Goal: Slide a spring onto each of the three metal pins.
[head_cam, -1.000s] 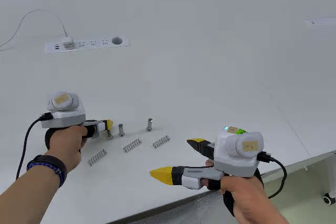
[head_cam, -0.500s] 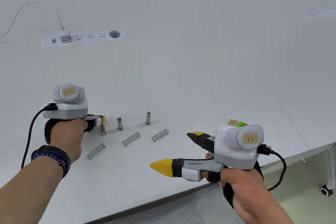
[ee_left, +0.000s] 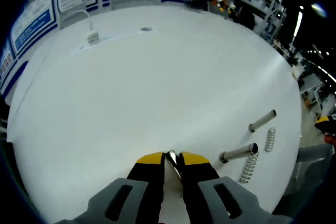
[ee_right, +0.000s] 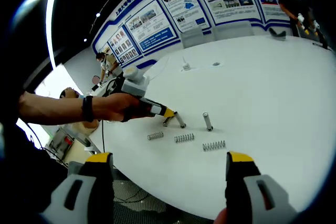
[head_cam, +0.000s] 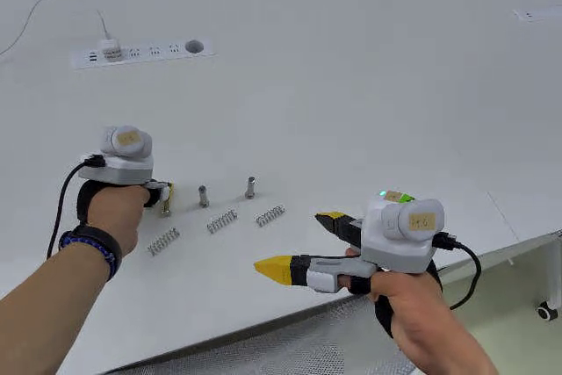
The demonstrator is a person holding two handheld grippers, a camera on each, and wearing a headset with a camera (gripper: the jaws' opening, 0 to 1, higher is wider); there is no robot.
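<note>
While in left gripper (ee_left: 170,156), 1 pin (ee_left: 172,164).

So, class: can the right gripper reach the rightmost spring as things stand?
Probably yes: the right gripper hangs open and empty, with bare table between it and that spring; the left gripper is off at the leftmost pin.

White workbench (head_cam: 351,85), blue-bordered wall posters (ee_right: 157,22)
</note>
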